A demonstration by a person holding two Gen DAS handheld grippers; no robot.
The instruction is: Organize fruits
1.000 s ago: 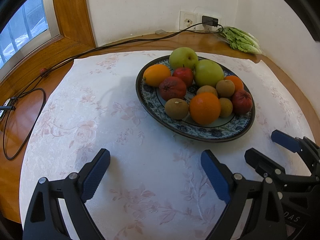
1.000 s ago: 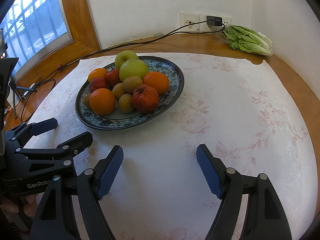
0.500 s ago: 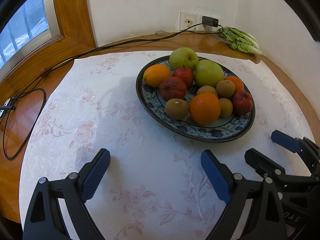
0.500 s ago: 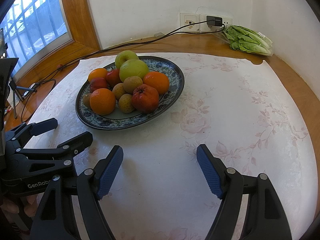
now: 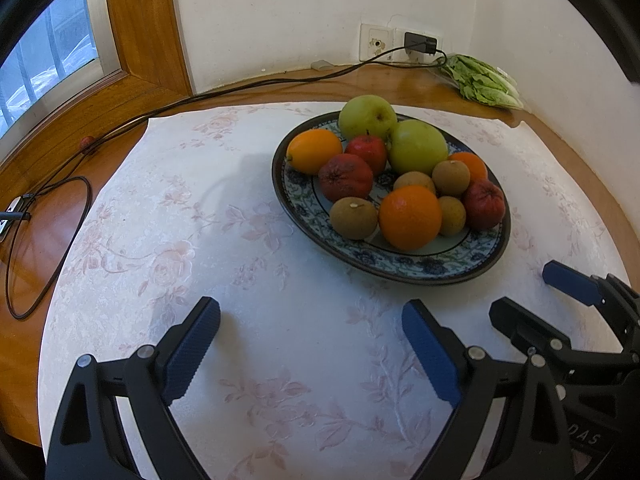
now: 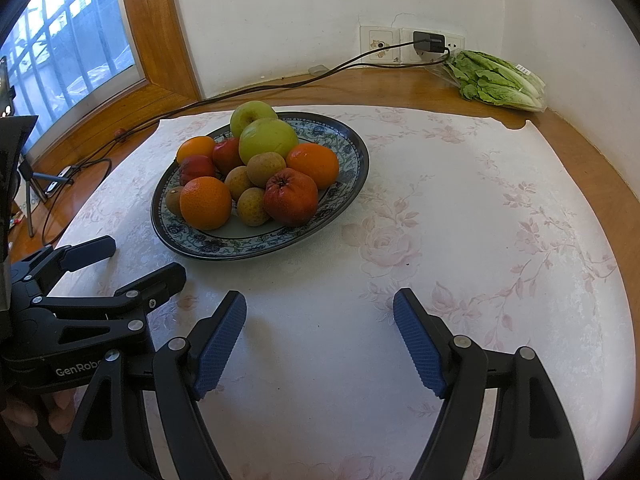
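Ahead of both empty, wide-open grippers sits the fruit plate (image 5: 486,266): beyond and rightward of the left gripper (image 5: 310,354), beyond and leftward of the right gripper (image 6: 320,340). Bare floral tablecloth (image 6: 460,240) spreads to the right of the plate.

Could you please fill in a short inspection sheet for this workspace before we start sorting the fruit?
Surface: wooden table under a floral cloth.
Job's things: plate piled with green apples, oranges, red and brown fruits.
Clutter: bagged lettuce in the far corner.
Grippers: left gripper and right gripper over the cloth, jaws open, empty.
Cables: black cable from the wall charger.
Surroundings: white wall, window.
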